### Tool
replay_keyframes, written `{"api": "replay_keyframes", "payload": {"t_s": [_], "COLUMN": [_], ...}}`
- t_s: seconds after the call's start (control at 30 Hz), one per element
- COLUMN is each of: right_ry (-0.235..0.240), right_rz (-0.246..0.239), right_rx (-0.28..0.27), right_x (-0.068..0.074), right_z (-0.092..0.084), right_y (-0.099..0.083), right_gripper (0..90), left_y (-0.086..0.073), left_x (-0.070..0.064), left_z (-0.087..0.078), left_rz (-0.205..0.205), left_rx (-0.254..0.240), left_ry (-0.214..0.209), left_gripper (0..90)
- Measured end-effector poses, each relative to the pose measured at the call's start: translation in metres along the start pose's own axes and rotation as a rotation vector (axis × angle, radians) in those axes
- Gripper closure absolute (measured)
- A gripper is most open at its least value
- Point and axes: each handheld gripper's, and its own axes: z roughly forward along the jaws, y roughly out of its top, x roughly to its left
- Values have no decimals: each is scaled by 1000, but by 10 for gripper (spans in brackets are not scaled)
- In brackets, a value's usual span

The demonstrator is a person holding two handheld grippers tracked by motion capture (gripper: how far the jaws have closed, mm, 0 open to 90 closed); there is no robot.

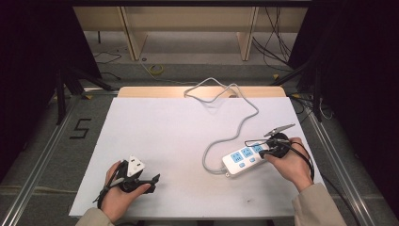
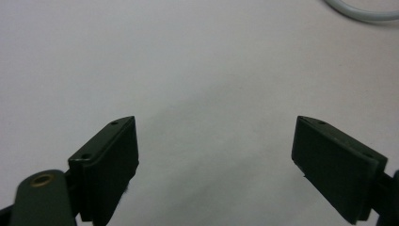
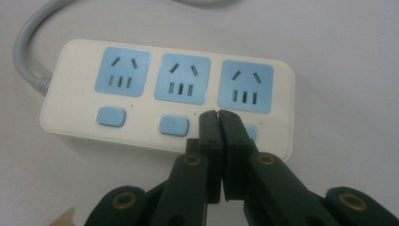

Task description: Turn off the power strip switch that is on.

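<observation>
A white power strip (image 1: pixel 240 160) with three blue sockets and three blue switches lies flat at the right front of the white table top (image 1: pixel 179 136). Its grey cable (image 1: pixel 235 129) loops away to the table's far edge. My right gripper (image 1: pixel 267 153) is at the strip's right end. In the right gripper view the strip (image 3: pixel 181 80) lies just ahead, and my right gripper (image 3: pixel 219 115) is shut with nothing between its jaws. Its tips sit over the rightmost switch (image 3: pixel 251 134) and hide most of it. My left gripper (image 1: pixel 143 181) rests at the left front, open and empty (image 2: pixel 216 141).
A stretch of the grey cable (image 2: pixel 357 12) crosses the top right corner of the left gripper view. Beyond the table are a wooden shelf frame (image 1: pixel 188 28) and loose cables on the floor. A "5" mark (image 1: pixel 81 128) is on the floor at the left.
</observation>
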Motion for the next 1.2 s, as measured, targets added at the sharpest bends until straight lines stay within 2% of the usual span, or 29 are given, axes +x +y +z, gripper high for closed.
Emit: {"api": "replay_keyframes", "payload": {"t_s": [0.87,1.03,1.2], "right_ry": [26,36,44], "right_rz": [-23,-41,-49], "right_rx": [-81,-113,-120], "right_x": [9,12,16], "right_z": [-4,-5,-6], "right_y": [-17,-20,-22], "right_gripper": [851,838,822], "left_y": [0,0,0], "left_x": [0,0,0], "left_z": [0,0,0], "left_rz": [-3,0,-1], "left_rx": [8,11,10], "left_ry": [-2,0,-2], "left_gripper": [155,156,157]}}
